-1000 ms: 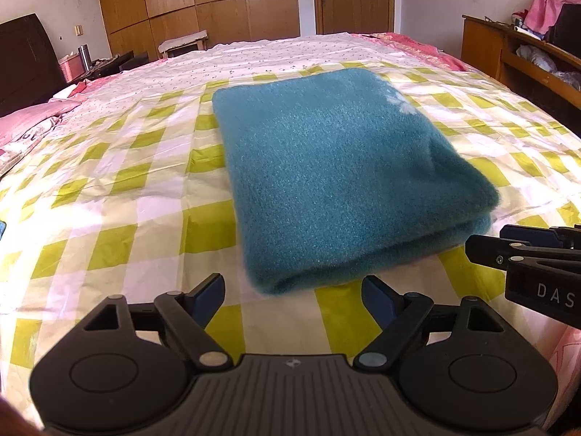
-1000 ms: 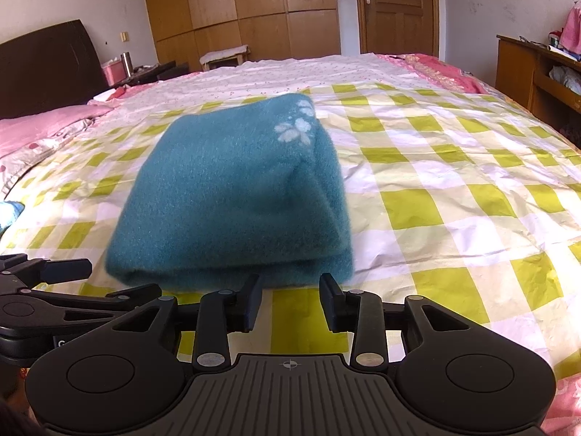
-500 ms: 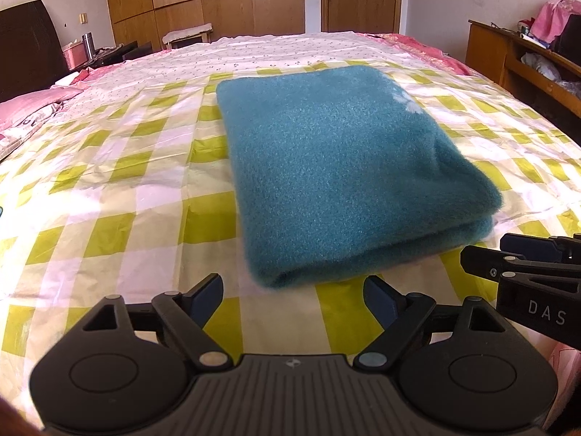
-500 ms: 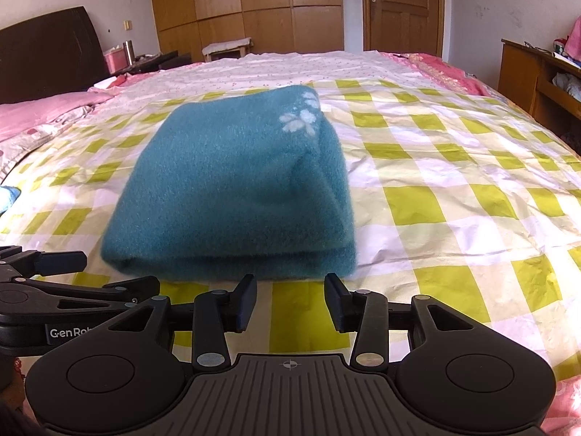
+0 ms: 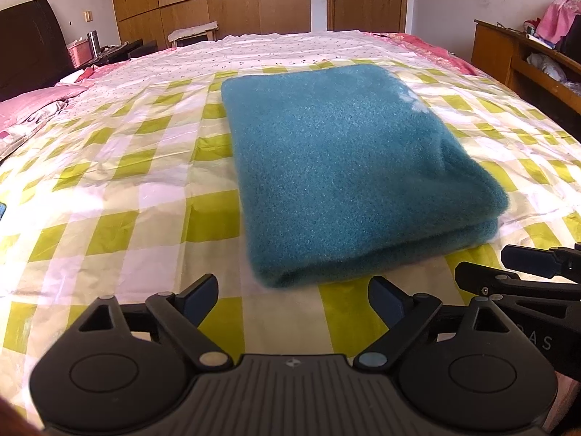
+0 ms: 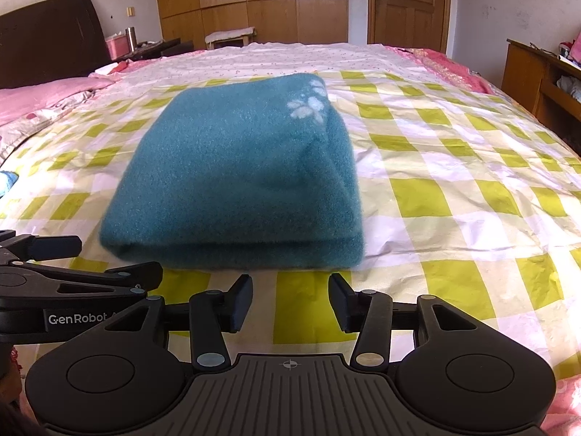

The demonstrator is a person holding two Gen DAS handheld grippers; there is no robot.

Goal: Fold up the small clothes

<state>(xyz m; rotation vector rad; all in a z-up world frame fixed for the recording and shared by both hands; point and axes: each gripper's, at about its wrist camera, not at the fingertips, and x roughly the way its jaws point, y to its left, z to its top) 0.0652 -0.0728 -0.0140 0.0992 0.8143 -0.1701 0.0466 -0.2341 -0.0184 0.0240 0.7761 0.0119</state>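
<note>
A teal fleece garment (image 5: pixel 345 167) lies folded in a thick rectangle on the green-and-white checked sheet (image 5: pixel 109 196); a pale flower print (image 6: pixel 307 107) marks its far right corner. My left gripper (image 5: pixel 294 292) sits just short of the fold's near left corner, its jaws opening wide with nothing between them. My right gripper (image 6: pixel 290 292) sits just short of the near edge (image 6: pixel 232 250) of the same garment (image 6: pixel 239 167), its jaws opening, nothing between them. Each gripper shows at the other view's side: the right one (image 5: pixel 523 272), the left one (image 6: pixel 72 265).
The bed runs far ahead to a wooden wardrobe (image 6: pixel 250 3) and door (image 6: pixel 406 3). Pink bedding (image 6: pixel 40 98) and a dark headboard (image 6: pixel 47 36) lie left. A wooden shelf unit (image 5: pixel 526 58) with clothes stands at the right.
Both grippers' jaws have spread wider apart. Both views have tilted up slightly, so the folded garment sits a little farther from the fingertips.
</note>
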